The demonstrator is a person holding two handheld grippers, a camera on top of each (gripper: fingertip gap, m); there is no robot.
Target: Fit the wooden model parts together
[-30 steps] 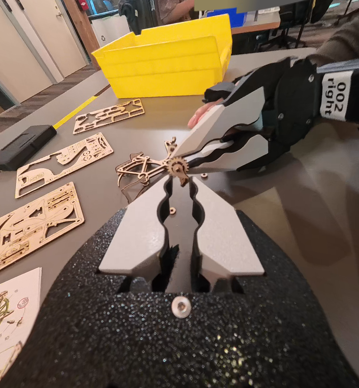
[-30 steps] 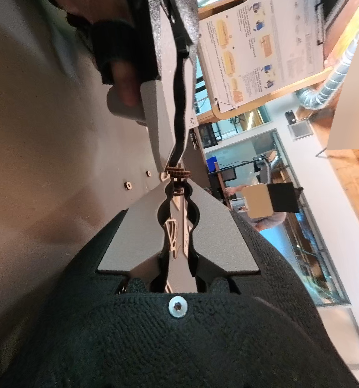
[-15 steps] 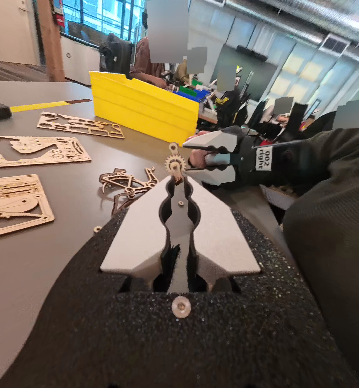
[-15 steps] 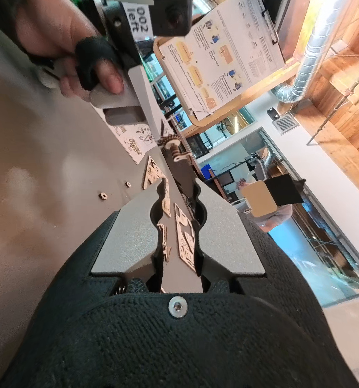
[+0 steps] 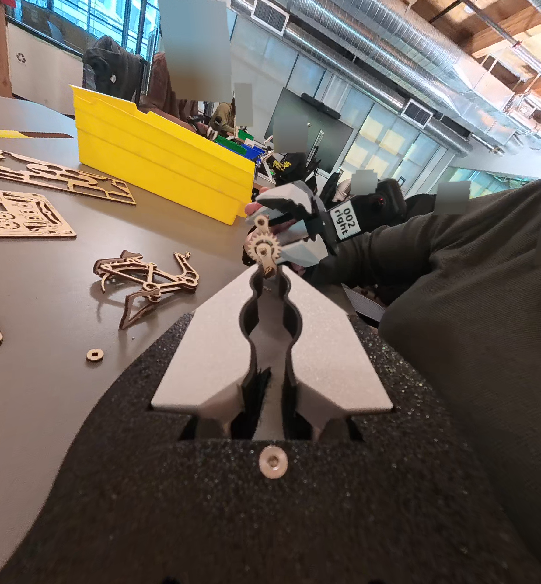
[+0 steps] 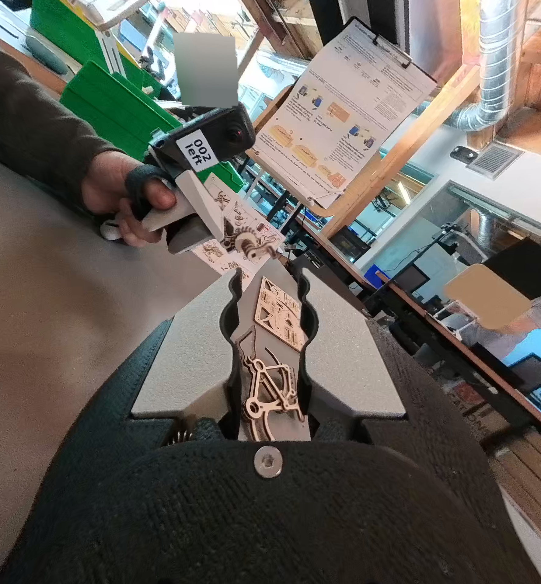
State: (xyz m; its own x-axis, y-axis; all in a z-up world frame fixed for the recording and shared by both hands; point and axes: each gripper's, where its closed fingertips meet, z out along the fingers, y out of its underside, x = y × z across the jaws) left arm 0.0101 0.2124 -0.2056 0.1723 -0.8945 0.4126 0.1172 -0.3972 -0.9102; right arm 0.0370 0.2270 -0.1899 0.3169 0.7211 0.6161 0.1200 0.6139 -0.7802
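In the left wrist view, the left gripper (image 5: 267, 271) pinches the lower tip of a small pale wooden gear-and-crank piece (image 5: 264, 246) between its nearly closed fingertips, holding it above the grey table (image 5: 57, 316). The right gripper (image 5: 256, 215) hovers just behind, its fingers parted and empty. A dark openwork wooden model frame (image 5: 147, 282) lies on the table near a yellow plastic bin (image 5: 161, 164).

In the right wrist view, the right gripper (image 6: 270, 278) gapes wide, empty, over the frame (image 6: 269, 392) and a flat wooden parts sheet (image 6: 278, 313). The left gripper (image 6: 223, 237) grips the gear piece (image 6: 250, 243).
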